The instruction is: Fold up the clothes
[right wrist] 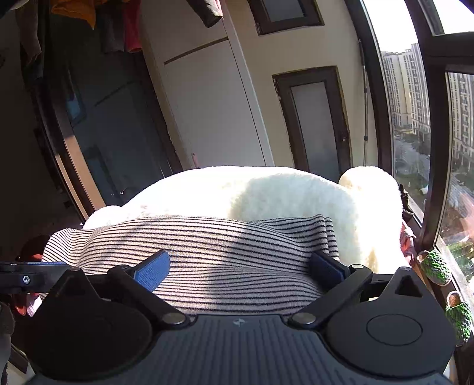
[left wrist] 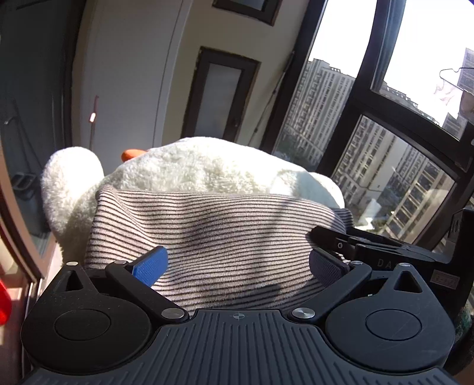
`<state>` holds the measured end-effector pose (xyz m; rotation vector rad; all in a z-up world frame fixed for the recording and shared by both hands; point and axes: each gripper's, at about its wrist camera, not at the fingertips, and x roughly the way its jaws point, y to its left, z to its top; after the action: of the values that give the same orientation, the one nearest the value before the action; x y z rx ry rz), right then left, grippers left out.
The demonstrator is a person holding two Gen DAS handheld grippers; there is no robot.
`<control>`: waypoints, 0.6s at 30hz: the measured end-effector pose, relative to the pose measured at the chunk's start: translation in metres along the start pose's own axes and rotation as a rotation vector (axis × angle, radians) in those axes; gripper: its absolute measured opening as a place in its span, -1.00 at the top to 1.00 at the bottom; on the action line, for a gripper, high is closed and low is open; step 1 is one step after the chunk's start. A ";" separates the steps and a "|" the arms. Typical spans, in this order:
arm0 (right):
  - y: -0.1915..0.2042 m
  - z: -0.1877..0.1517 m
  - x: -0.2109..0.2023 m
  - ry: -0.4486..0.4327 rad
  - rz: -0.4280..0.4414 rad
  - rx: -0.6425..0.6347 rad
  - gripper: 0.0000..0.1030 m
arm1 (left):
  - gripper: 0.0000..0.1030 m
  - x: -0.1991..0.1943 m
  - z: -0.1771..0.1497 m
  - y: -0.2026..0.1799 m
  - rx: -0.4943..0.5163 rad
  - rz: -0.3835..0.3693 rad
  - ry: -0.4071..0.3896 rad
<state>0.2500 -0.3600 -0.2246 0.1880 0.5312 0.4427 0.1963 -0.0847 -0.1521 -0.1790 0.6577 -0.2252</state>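
A folded grey-and-black striped garment (left wrist: 207, 234) lies draped over a big white fluffy plush mound (left wrist: 192, 165). My left gripper (left wrist: 238, 266) hovers close over the garment's near edge, its blue-padded fingers (left wrist: 151, 266) spread wide and pressing nothing. In the right wrist view the same striped garment (right wrist: 207, 251) spreads across the white mound (right wrist: 266, 189). My right gripper (right wrist: 239, 271) is open over it, and the cloth passes beneath and between its pads without being pinched. Each gripper shows at the edge of the other's view.
A large dark-framed window (left wrist: 370, 97) runs along the right, with a narrow sill holding avocado-shaped toys (right wrist: 435, 266). A white wall and a frosted door (right wrist: 314, 124) stand behind the mound. Clothes hang overhead (right wrist: 124, 26). An orange piece (left wrist: 133, 154) peeks out behind the plush.
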 end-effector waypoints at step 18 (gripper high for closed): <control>0.016 0.012 -0.059 -0.162 0.034 -0.093 -1.00 | -0.82 -0.055 -0.031 0.030 -0.087 0.133 -0.179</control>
<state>0.2049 -0.3733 -0.1839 0.1422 0.3481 0.4794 0.1392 -0.0447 -0.1515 -0.2348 0.4991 -0.0517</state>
